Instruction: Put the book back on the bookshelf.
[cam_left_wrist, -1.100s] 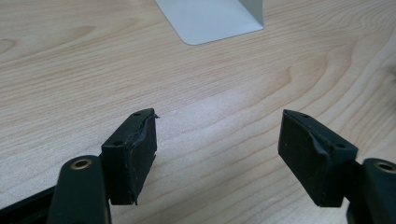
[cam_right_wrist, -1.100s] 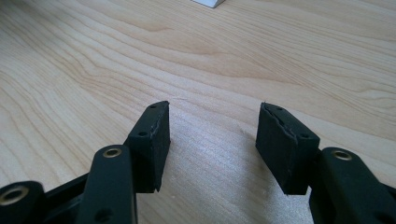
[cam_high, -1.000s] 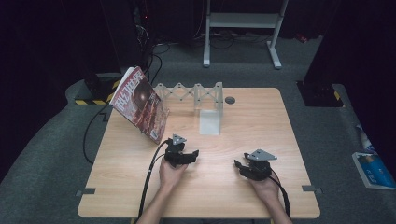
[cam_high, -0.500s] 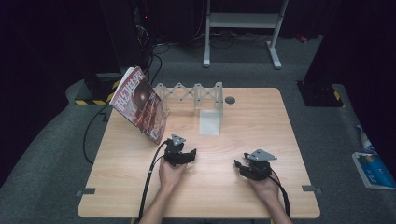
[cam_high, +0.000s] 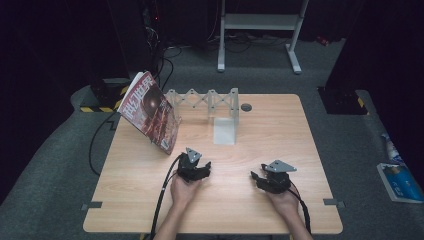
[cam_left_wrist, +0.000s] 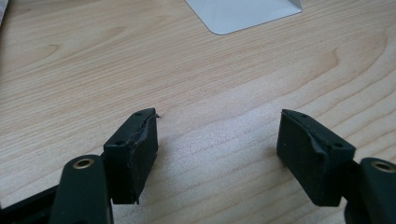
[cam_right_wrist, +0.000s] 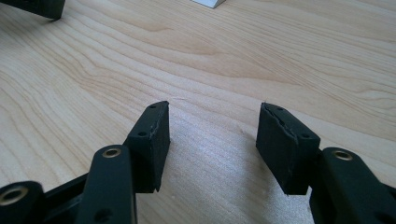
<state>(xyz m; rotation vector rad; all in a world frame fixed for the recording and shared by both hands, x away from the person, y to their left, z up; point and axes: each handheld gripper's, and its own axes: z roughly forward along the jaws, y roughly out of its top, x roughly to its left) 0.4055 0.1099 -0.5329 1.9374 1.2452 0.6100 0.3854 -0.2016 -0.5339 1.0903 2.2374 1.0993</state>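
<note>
My left gripper (cam_high: 200, 170) rests low over the wooden table (cam_high: 150, 200), held by a hand near the front left of centre. Its jaws stand open with bare wood between them (cam_left_wrist: 217, 128). My right gripper (cam_high: 261, 179) sits near the front right, also in a hand. Its jaws are open too, nothing between them (cam_right_wrist: 212, 119). A red magazine (cam_high: 150, 110) leans tilted at the table's back left. A white bookend-like plate (cam_high: 225, 131) lies on the table ahead of the left gripper, its rounded corner visible in the left gripper view (cam_left_wrist: 243, 14).
A grey zigzag folding rack (cam_high: 205, 100) stands along the back edge, with a dark round hole (cam_high: 246, 107) to its right. Cables trail from both grippers off the front edge. A blue item (cam_high: 400, 182) lies on the floor at right.
</note>
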